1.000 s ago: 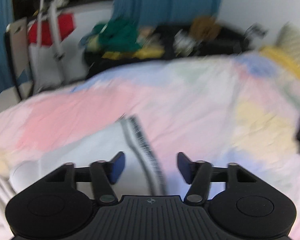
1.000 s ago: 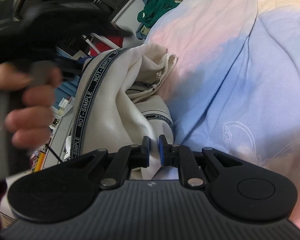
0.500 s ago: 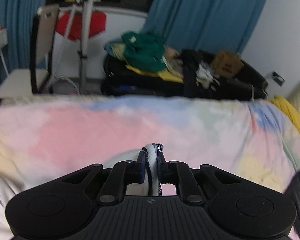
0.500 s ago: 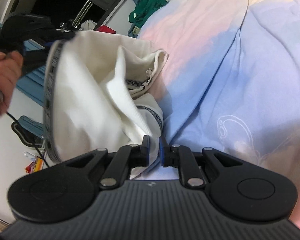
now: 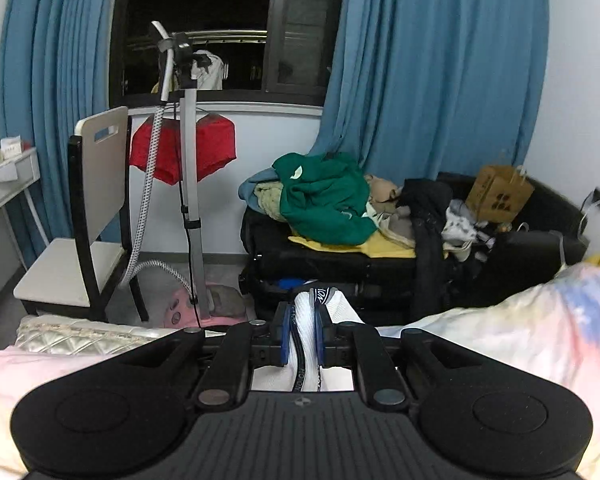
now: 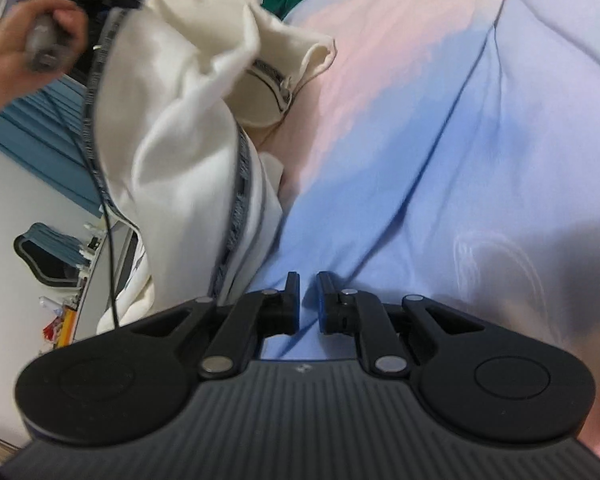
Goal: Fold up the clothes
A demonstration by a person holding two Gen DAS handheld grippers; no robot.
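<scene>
Fingers of the left gripper [image 5: 302, 334] clamp the white garment's [image 5: 305, 320] banded edge above the pastel bedspread [image 5: 500, 332], clothes pile [image 5: 324, 196] and blue curtains [image 5: 432, 60] beyond, while only the right view shows cloth hanging beside the nearly closed right gripper [image 6: 308, 300], its grip unclear.

garment lifted over the bed, room clutter behind

the cream garment with lettered trim [image 6: 172, 128] hangs left of the right gripper [image 6: 308, 300], above the pastel patchwork quilt [image 6: 440, 140]; beyond the bed's far edge, a wooden chair [image 5: 88, 216] stands left of a garment steamer pole [image 5: 190, 200], with a dark couch heaped with clothes [image 5: 380, 256] to its right.
</scene>
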